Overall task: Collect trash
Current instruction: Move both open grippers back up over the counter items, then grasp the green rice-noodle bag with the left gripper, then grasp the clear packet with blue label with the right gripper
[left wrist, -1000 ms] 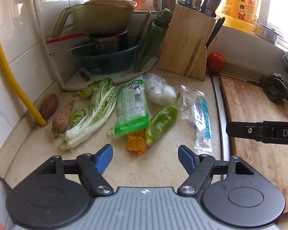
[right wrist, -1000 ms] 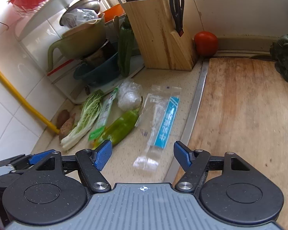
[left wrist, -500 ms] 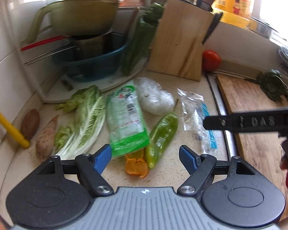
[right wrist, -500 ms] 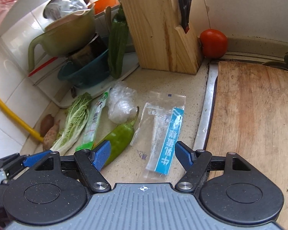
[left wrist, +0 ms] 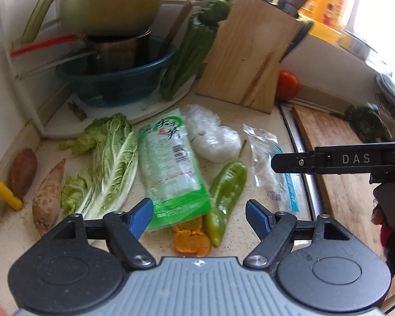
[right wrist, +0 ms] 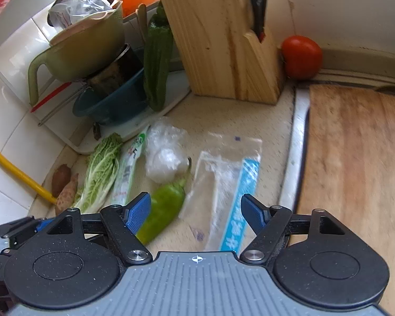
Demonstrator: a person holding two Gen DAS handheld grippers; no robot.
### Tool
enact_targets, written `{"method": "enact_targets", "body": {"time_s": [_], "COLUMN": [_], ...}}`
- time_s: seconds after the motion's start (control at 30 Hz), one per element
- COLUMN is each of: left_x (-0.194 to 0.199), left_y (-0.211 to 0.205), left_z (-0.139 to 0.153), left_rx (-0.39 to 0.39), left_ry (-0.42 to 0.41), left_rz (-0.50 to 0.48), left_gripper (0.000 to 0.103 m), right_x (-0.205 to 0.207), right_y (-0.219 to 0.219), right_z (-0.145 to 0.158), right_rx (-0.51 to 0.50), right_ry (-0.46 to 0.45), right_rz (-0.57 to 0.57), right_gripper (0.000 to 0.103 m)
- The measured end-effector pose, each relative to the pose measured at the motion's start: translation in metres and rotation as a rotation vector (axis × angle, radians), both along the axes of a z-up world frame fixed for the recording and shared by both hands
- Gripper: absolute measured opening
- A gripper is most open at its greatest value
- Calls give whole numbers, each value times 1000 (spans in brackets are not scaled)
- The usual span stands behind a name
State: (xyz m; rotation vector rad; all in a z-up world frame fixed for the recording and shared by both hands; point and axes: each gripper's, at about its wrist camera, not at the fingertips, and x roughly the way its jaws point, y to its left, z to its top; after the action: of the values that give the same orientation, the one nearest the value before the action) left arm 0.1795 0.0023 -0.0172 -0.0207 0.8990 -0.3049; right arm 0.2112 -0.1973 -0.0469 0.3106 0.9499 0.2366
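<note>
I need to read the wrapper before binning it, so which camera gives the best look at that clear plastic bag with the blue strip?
The right wrist view: the clear plastic bag lies flat, nearly whole, between the open right gripper fingers, though blurred. In the left wrist view the bag sits off to the side, partly crossed by the right gripper's black arm.

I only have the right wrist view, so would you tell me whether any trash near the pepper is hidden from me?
Observer: Yes, an orange peel lies at the near end of the green packet, beside the green pepper.
Operator: Thank you. Is the left gripper holding anything?
Observer: No, the left gripper is open and empty, and the peel shows between its fingers.
Operator: Is anything at the cutting board's far end?
Observer: A dark leafy vegetable lies at the far end of the cutting board.
</note>
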Motion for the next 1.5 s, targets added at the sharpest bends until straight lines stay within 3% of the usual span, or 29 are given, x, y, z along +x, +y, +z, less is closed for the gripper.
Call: {"method": "enact_targets", "body": {"time_s": [0.17,0.8,0.97,1.03,1.13,1.5], "left_x": [16,87,91,89,84,40], "left_y": [9,2,-2,0,8,37], "left_z": [-3,-46,-48,-47,-45,-19], "left_rx": [-103,-53,-5,-7,-45,-74], "left_ry": [34,141,115,110,126,88], "left_rz": [20,137,142,144,153,180], "left_gripper": [75,74,59,39,22,19], "right_x": [10,11,13,13,12,8], "right_y": [7,-8,-12,-13,-15,-18], "right_z": [1,-9,-12,-13,-14,-18], "right_rx": [-4,44,44,42,42,21], "right_ry": [-4,26,32,36,44,50], "right_rz": [18,-27,-42,-46,-51,-57], "right_gripper": [81,82,82,82,82,85]}}
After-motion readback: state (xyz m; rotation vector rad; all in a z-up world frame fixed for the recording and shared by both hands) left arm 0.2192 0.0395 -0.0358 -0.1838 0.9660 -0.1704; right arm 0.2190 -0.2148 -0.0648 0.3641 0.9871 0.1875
